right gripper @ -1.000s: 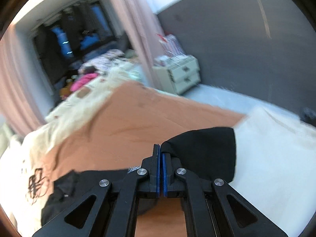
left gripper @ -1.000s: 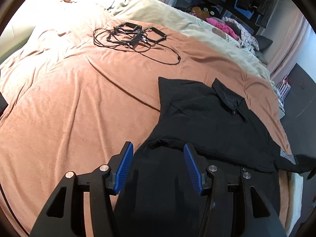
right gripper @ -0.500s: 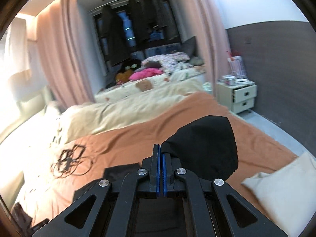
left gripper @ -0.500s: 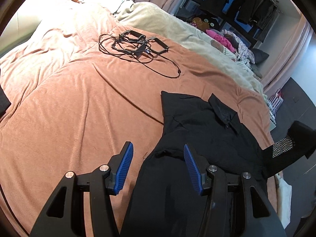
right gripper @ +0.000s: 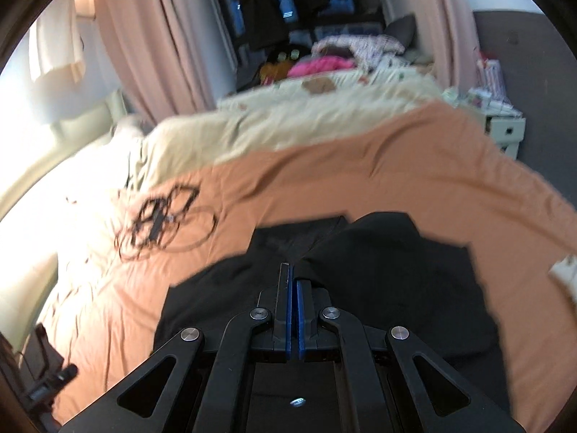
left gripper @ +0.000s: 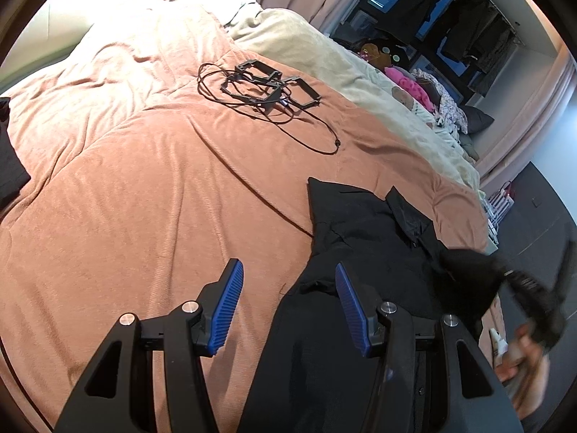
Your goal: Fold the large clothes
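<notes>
A black collared shirt [left gripper: 364,231] lies spread on the orange-brown blanket [left gripper: 144,187]. My left gripper [left gripper: 288,288] is open and empty, hovering over the shirt's left edge. My right gripper [right gripper: 292,274] is shut on a sleeve of the black shirt [right gripper: 389,252] and holds it lifted over the shirt's body. In the left wrist view the right gripper [left gripper: 537,296] shows blurred at the right edge, with the lifted sleeve [left gripper: 468,270] draped from it.
A tangle of black cable and frames [left gripper: 267,86] lies on the blanket beyond the shirt. A beige duvet [left gripper: 324,54] covers the far side of the bed. A white nightstand [right gripper: 505,130] stands at the right. Another dark cloth [left gripper: 9,166] lies at the left edge.
My right gripper has swung the held sleeve inward and down over the shirt's body. The left gripper has stayed open in about the same place.
</notes>
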Demonstrator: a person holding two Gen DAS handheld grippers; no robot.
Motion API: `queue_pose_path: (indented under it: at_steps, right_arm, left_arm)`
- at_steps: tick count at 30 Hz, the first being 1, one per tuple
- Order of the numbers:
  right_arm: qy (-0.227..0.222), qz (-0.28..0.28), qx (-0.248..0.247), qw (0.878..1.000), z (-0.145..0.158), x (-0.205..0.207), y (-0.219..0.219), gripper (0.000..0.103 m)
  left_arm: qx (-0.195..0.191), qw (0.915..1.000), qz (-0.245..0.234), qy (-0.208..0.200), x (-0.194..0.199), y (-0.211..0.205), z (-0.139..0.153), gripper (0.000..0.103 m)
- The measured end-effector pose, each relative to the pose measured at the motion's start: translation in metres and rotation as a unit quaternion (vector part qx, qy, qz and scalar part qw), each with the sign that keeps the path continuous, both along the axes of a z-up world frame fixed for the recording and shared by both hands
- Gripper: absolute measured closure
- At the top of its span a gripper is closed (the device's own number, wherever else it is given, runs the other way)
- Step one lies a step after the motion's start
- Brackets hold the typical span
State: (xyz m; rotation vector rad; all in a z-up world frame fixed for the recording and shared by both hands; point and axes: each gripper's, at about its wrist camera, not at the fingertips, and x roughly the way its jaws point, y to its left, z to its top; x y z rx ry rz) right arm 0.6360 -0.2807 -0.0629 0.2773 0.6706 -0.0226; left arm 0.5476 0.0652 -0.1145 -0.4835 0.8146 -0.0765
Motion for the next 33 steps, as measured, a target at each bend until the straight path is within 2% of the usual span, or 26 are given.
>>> queue_pose_path:
  at_steps: [2, 3, 4, 5, 6, 9, 12, 18, 27, 33]
  right_arm:
    - [0.034, 0.001, -0.003, 0.999, -0.025, 0.007, 0.016, 0.096]
    - [0.053, 0.004, 0.008, 0.999, -0.041, 0.009, 0.024, 0.09]
    - [0.066, 0.009, 0.021, 0.998, -0.053, 0.009, 0.028, 0.08]
    - [0.08, 0.017, 0.045, 0.996, -0.066, 0.008, 0.031, 0.053]
    - [0.092, 0.024, 0.074, 0.993, -0.08, 0.005, 0.034, 0.035]
    - [0.103, 0.038, 0.108, 0.988, -0.096, -0.009, 0.037, 0.034]
    - [0.101, 0.044, 0.143, 0.984, -0.098, -0.026, 0.027, 0.034]
    - [0.085, -0.021, 0.156, 0.984, -0.085, -0.044, -0.022, 0.034]
    - [0.116, -0.091, 0.187, 0.971, -0.12, -0.03, -0.062, 0.034]
    - [0.146, -0.086, 0.212, 0.962, -0.152, -0.015, -0.068, 0.034]
  left_arm:
    - [0.005, 0.9999, 0.009, 0.007, 0.001, 0.003, -0.003, 0.049]
    - [0.004, 0.9999, 0.011, 0.01, 0.0, 0.003, -0.004, 0.049]
    - [0.003, 0.9998, 0.013, 0.014, 0.001, 0.004, -0.005, 0.049]
    - [0.0, 0.9997, 0.015, 0.02, 0.002, 0.005, -0.007, 0.049]
    - [-0.004, 0.9996, 0.016, 0.022, 0.002, 0.007, -0.009, 0.049]
    - [-0.008, 0.9995, 0.019, 0.023, 0.003, 0.009, -0.009, 0.049]
    - [-0.012, 0.9995, 0.022, 0.022, 0.002, 0.01, -0.009, 0.049]
    - [-0.011, 0.9996, 0.012, 0.024, 0.002, 0.003, -0.01, 0.049]
    - [-0.012, 0.9995, 0.013, 0.024, 0.006, 0.005, -0.011, 0.049]
    - [-0.016, 0.9995, 0.013, 0.024, 0.007, 0.006, -0.012, 0.049]
